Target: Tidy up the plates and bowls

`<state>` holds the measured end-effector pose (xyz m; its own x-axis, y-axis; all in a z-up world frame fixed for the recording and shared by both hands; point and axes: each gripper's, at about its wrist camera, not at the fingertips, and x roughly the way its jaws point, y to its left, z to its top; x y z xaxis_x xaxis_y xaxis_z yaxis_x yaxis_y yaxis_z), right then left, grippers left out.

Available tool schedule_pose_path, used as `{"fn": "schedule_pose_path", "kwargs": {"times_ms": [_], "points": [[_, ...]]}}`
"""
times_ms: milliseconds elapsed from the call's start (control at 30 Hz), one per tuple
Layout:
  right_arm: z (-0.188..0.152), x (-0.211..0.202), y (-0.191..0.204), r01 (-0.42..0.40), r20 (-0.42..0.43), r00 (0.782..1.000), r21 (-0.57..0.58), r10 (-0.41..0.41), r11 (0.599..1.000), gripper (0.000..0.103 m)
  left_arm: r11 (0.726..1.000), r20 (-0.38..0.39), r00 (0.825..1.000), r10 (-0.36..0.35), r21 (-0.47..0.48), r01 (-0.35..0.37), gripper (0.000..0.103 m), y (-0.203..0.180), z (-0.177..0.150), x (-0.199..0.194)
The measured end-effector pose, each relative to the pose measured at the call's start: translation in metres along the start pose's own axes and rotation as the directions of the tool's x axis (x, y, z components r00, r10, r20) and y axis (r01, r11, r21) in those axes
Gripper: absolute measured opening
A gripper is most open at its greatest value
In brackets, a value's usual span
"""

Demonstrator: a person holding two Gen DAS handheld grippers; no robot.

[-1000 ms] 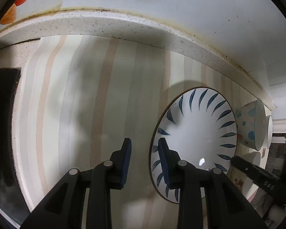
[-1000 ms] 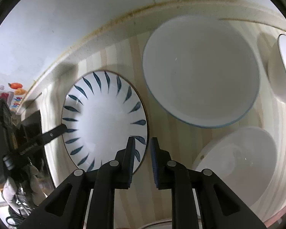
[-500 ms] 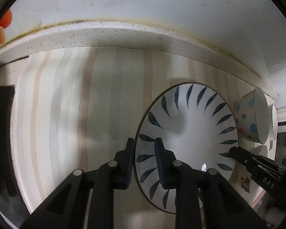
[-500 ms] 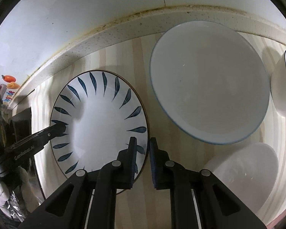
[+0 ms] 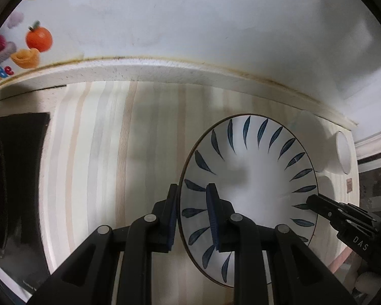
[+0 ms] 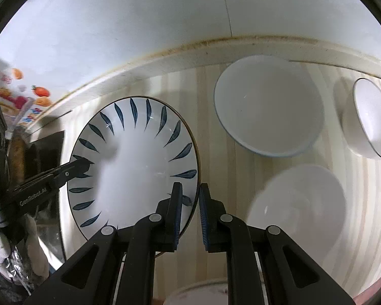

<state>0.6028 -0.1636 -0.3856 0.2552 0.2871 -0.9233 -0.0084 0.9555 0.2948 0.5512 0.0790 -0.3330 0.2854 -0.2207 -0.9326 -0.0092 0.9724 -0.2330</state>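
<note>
Two grippers pinch one blue-leaf plate [image 5: 254, 178] from opposite edges above the striped counter [image 5: 101, 152]. On its left rim the left gripper [image 5: 191, 216] is clamped; on its right rim the right gripper [image 6: 190, 211] is clamped too.

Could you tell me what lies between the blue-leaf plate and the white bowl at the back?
Nothing: in the right wrist view, only bare striped countertop separates the blue-leaf plate from the white bowl.
</note>
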Motion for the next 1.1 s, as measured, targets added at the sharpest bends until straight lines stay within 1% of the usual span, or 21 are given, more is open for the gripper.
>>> {"fn": "schedule_pose_path", "kwargs": {"times_ms": [100, 167, 333, 467, 633, 867, 1100], "points": [[-0.013, -0.026, -0.005, -0.010, 0.027, 1.000, -0.007, 0.010, 1.000, 0.015, 1.000, 0.030, 1.000, 0.000, 0.020, 0.000, 0.019, -0.014, -0.014, -0.024], [-0.023, -0.044, -0.008, -0.012, 0.044, 0.999, -0.018, 0.013, 1.000, 0.015, 1.000, 0.041, 0.999, -0.003, 0.030, 0.002, 0.019, -0.031, -0.020, -0.029], [-0.052, -0.082, -0.026, -0.028, 0.059, 0.998, -0.027, 0.030, 0.999, 0.015, 0.998, 0.061, 0.998, -0.028, 0.055, 0.025, 0.019, -0.059, -0.040, -0.049], [-0.081, -0.111, -0.044, -0.028, 0.072, 0.997, -0.034, 0.031, 0.999, 0.015, 0.996, 0.062, 0.998, -0.031, 0.087, 0.026, 0.019, -0.085, -0.062, -0.053], [-0.113, -0.134, -0.066, -0.028, 0.068, 0.997, -0.027, 0.030, 0.999, 0.015, 0.994, 0.044, 0.998, -0.045, 0.104, 0.040, 0.019, -0.107, -0.092, -0.052], [-0.157, -0.143, -0.100, -0.027, 0.044, 0.999, 0.000, 0.027, 1.000, 0.015, 0.992, -0.021, 0.999, -0.042, 0.119, 0.044, 0.019, -0.126, -0.132, -0.034], [-0.189, -0.120, -0.124, -0.014, -0.002, 1.000, 0.022, 0.014, 1.000, 0.015, 0.991, -0.117, 0.993, 0.000, 0.133, 0.016, 0.019, -0.135, -0.159, 0.005]]}}
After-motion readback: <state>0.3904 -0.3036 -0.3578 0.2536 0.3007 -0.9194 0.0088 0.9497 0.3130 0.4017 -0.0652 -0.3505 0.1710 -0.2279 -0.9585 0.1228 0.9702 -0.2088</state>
